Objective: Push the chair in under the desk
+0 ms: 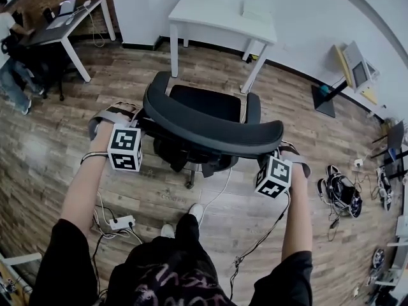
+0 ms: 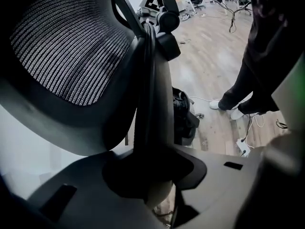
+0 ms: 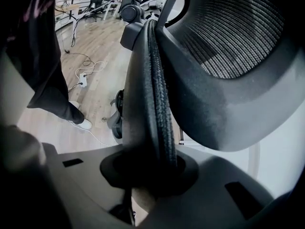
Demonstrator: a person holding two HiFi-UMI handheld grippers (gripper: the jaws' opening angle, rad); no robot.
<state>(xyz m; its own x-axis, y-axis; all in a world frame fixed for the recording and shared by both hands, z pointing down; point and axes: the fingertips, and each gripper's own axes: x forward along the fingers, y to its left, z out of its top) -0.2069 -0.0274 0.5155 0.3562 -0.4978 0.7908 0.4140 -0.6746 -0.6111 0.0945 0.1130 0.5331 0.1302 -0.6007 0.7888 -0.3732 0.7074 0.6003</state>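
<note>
A black mesh office chair (image 1: 204, 116) stands on the wood floor, its seat facing the white desk (image 1: 223, 18) beyond it. My left gripper (image 1: 143, 120) is shut on the left edge of the backrest (image 2: 152, 80); in the left gripper view the frame edge runs down between the left gripper's (image 2: 152, 175) jaws. My right gripper (image 1: 275, 152) is shut on the right edge of the backrest (image 3: 155, 89), and in the right gripper view that rim fills the gap of the right gripper (image 3: 150, 171). The chair's seat is apart from the desk.
A power strip (image 1: 121, 222) with cables lies on the floor by the person's shoes (image 1: 196, 212). A dark-topped desk (image 1: 64, 27) with a seated person (image 1: 9, 50) is at the far left. Shoes and cables (image 1: 341, 193) and a monitor (image 1: 357, 72) sit at the right.
</note>
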